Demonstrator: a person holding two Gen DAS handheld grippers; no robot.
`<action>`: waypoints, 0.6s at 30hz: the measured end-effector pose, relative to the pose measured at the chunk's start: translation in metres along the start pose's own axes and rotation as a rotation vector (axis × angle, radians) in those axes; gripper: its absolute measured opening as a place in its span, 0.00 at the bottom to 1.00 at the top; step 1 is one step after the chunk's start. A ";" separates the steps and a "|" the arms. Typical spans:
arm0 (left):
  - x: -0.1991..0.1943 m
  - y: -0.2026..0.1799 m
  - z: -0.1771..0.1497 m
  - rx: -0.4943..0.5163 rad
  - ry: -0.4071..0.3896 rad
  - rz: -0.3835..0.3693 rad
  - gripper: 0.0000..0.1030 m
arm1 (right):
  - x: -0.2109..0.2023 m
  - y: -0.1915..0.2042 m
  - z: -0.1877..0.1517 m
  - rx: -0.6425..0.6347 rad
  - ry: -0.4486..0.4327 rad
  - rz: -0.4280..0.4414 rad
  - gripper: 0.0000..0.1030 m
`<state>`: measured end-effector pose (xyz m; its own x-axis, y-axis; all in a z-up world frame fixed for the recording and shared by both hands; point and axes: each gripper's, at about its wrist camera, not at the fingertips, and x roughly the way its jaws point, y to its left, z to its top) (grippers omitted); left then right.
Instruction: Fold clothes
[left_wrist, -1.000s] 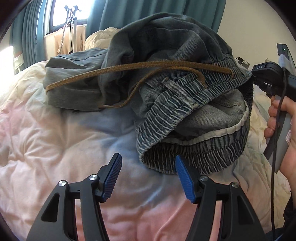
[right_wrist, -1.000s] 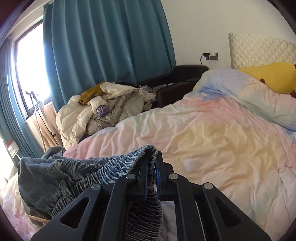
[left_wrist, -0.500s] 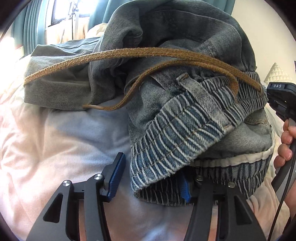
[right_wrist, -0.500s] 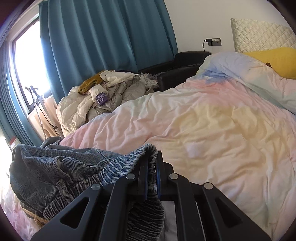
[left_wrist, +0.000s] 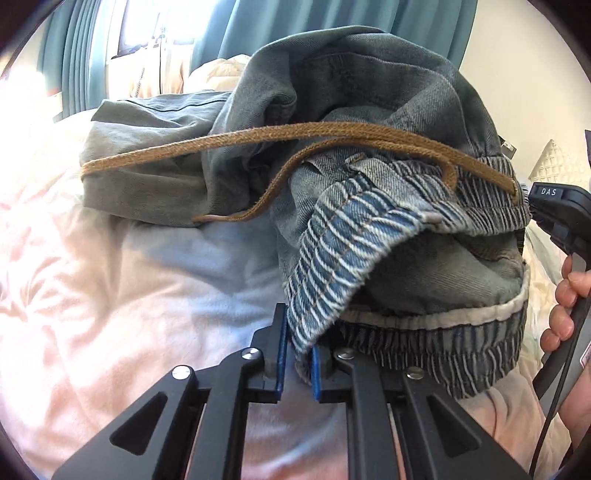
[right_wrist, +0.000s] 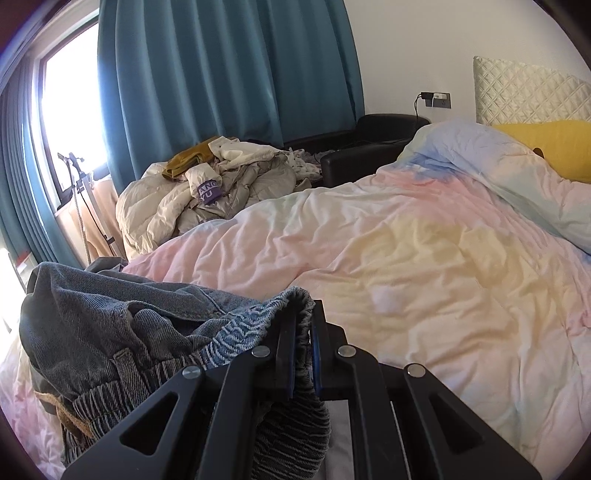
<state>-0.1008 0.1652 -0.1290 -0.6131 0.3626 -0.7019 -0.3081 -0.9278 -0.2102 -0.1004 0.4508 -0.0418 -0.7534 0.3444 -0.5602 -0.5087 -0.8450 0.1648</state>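
Note:
A pair of blue-grey denim trousers with an elastic waistband and a brown drawstring lies bunched on the pastel duvet. My left gripper is shut on the near edge of the waistband. My right gripper is shut on the other side of the waistband and lifts it; its body shows in the left wrist view, held by a hand. The trousers also show in the right wrist view.
The duvet covers the bed towards a yellow pillow and quilted headboard. A heap of pale clothes lies beside the bed under teal curtains. A black armchair stands by the wall.
My left gripper moved forward to the waistband and closed on it; it was open and short of the trousers before. My right gripper kept its hold.

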 end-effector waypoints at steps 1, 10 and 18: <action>-0.003 0.001 -0.001 0.000 -0.005 0.002 0.10 | -0.001 0.001 0.000 -0.007 0.000 -0.002 0.06; -0.020 -0.002 -0.004 0.017 -0.039 -0.005 0.07 | -0.020 0.007 0.004 -0.006 -0.043 0.065 0.05; -0.067 -0.033 0.007 0.091 -0.132 -0.167 0.00 | -0.018 0.002 0.067 -0.071 -0.150 0.125 0.05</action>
<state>-0.0547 0.1724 -0.0699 -0.6360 0.5243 -0.5662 -0.4738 -0.8444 -0.2498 -0.1163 0.4704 0.0232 -0.8649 0.2877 -0.4112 -0.3809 -0.9098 0.1648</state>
